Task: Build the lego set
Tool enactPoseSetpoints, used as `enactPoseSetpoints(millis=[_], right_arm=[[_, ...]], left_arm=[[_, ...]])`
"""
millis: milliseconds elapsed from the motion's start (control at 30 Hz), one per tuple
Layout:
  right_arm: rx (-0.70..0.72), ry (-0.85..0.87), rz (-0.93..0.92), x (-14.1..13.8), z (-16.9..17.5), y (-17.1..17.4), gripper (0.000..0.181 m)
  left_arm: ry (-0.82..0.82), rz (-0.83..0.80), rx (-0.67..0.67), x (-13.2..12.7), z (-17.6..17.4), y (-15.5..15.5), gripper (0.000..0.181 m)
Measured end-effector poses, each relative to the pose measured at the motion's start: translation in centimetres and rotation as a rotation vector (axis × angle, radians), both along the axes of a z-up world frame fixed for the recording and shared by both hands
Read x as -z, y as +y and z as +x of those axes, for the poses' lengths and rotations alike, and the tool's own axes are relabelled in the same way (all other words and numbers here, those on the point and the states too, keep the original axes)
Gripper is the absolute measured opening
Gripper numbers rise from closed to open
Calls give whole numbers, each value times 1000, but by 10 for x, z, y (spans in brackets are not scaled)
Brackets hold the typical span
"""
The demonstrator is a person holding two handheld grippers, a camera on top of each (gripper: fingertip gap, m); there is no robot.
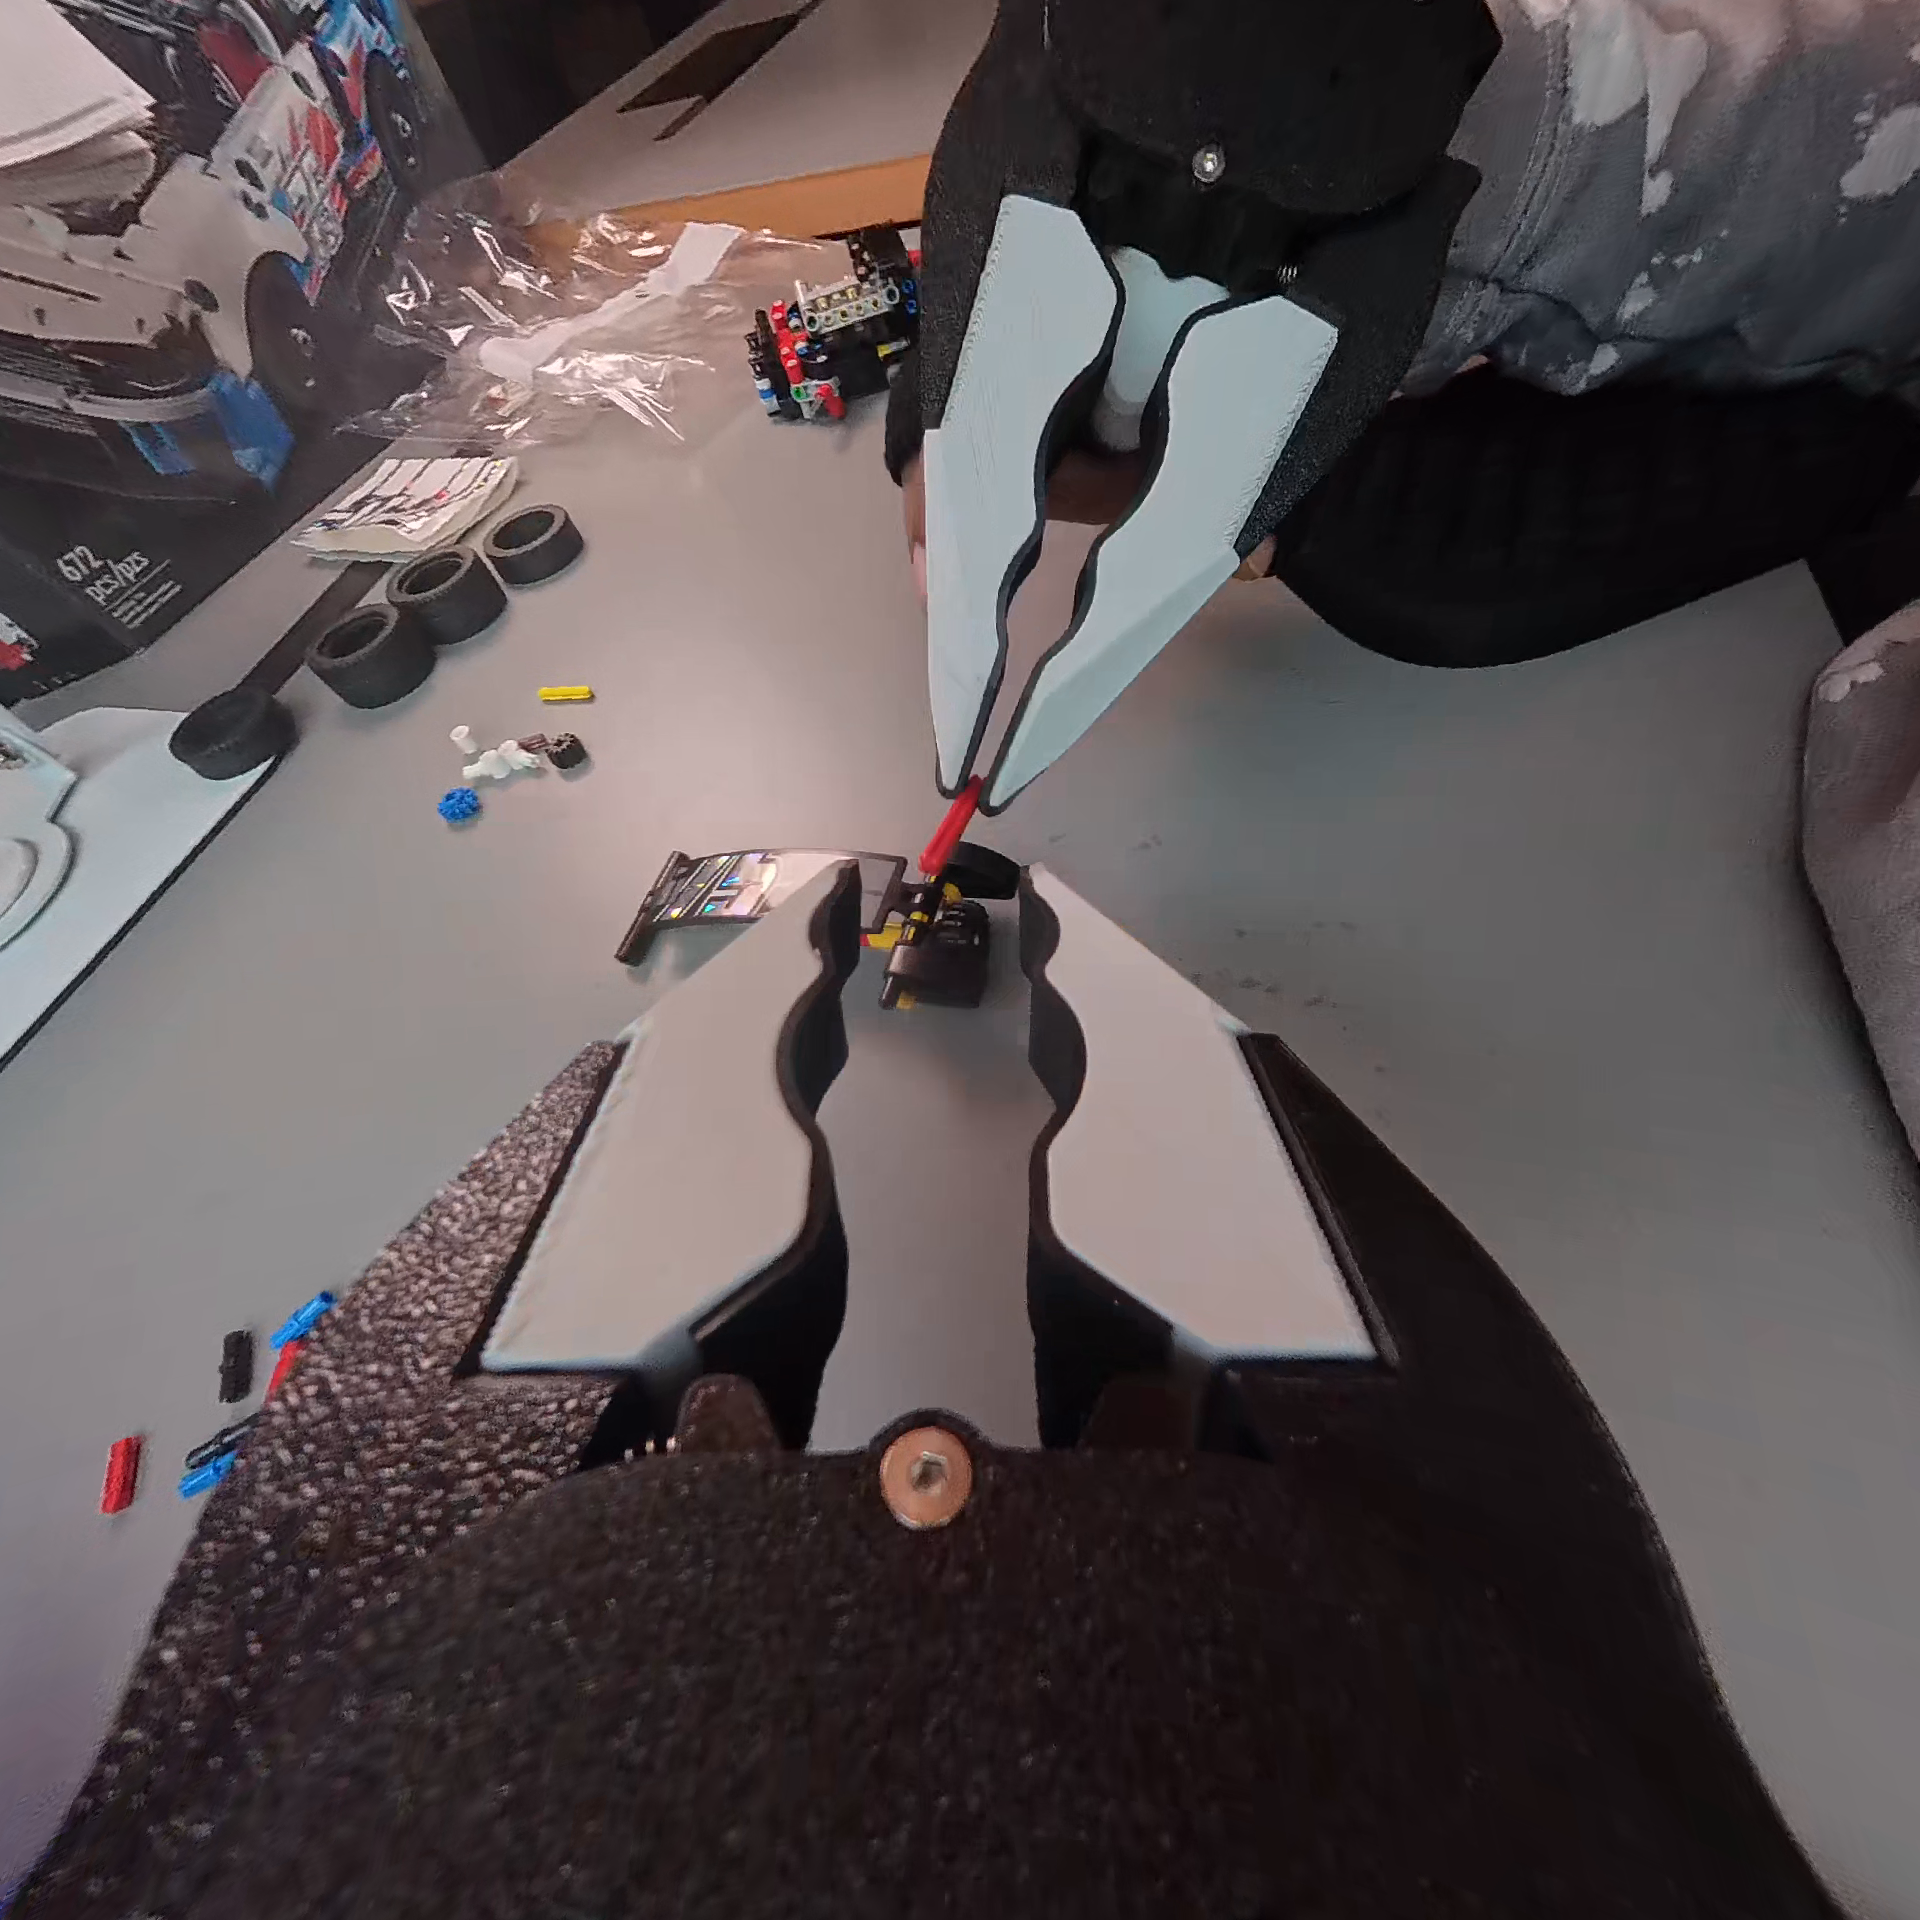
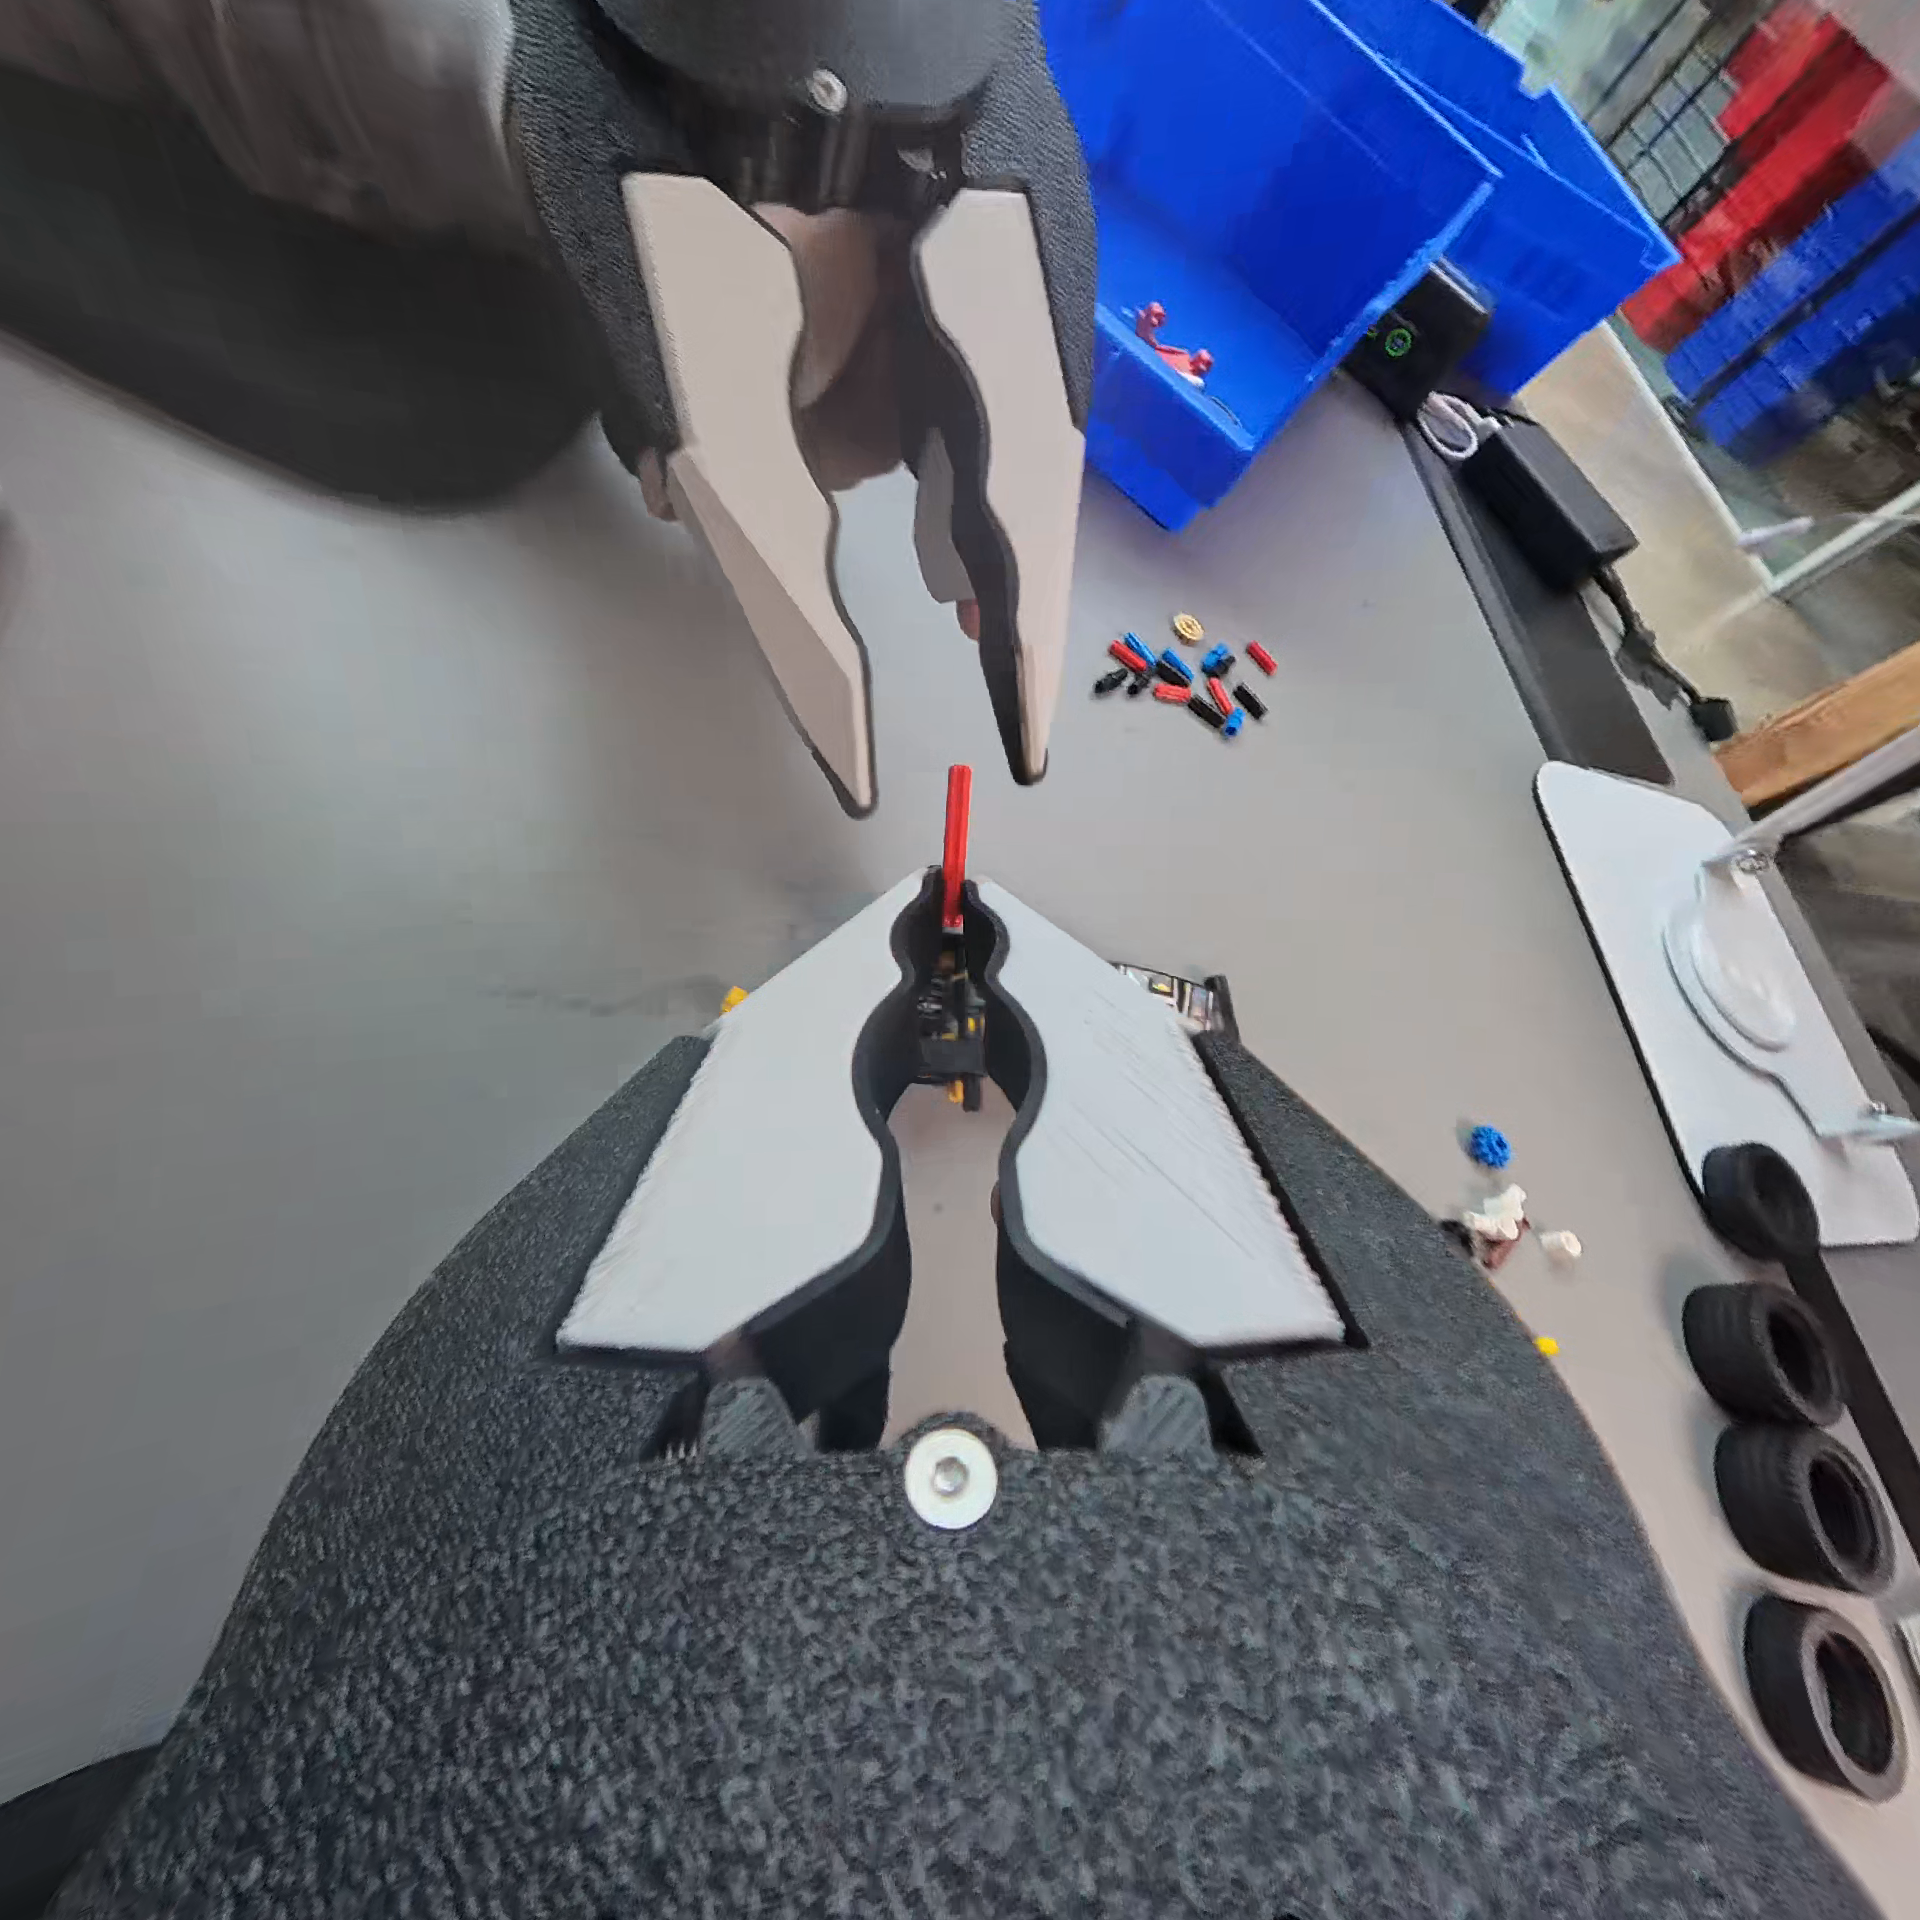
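Note:
A small black and yellow Lego assembly [image 1: 940, 940] lies on the grey table [image 1: 1455, 935]. My left gripper [image 1: 940, 888] is open, with one finger on each side of the assembly, and holds nothing. My right gripper [image 1: 971, 792] comes in from the far side, shut on a red axle [image 1: 951, 826] whose lower end reaches the top of the assembly. In the right wrist view, my right gripper [image 2: 954, 891] pinches the red axle [image 2: 956, 821], the assembly [image 2: 951, 1029] shows through the finger gap, and the open left gripper [image 2: 943, 792] faces it.
A black wing piece with stickers [image 1: 743, 883] lies just left of the assembly. Several black tyres [image 1: 447, 592], a sticker sheet [image 1: 416, 499], loose small parts [image 1: 509, 758], plastic bags [image 1: 540, 312], a part-built chassis [image 1: 831, 332] and the set box [image 1: 156, 312] lie farther off. Blue bins [image 2: 1299, 260] and loose pins [image 2: 1184, 675] show. The grippers are tip to tip, or close to it.

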State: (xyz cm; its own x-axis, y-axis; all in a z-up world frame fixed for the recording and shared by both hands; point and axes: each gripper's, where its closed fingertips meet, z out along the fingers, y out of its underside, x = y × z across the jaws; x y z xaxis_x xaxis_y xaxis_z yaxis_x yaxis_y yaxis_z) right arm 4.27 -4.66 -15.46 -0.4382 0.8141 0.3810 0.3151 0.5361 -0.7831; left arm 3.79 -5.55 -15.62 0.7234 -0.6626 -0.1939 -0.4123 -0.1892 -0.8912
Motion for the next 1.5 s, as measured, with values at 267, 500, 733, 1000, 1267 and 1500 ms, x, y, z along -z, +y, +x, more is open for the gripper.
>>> enactPoseSetpoints(millis=[267, 500, 733, 1000, 1267, 1500], right_arm=[[-58, 9, -11, 2, 1, -16, 1], [-49, -226, -117, 26, 29, -1, 20], [-68, -346, -56, 60, 26, -14, 33], [-56, -375, -88, 67, 22, -15, 7], [-32, -36, -40, 16, -4, -11, 4], [-17, 187, 82, -14, -13, -13, 4]], left_arm=[[41, -18, 74, 1, 9, -10, 3], [22, 144, -620, -50, -151, 17, 3], [-42, -95, -1144, -5, -276, -21, 3], [-54, 10, -967, -22, -241, -4, 24], [-433, -344, -47, -10, -44, -14, 27], [-640, -514, 47, -8, -3, -8, 6]])
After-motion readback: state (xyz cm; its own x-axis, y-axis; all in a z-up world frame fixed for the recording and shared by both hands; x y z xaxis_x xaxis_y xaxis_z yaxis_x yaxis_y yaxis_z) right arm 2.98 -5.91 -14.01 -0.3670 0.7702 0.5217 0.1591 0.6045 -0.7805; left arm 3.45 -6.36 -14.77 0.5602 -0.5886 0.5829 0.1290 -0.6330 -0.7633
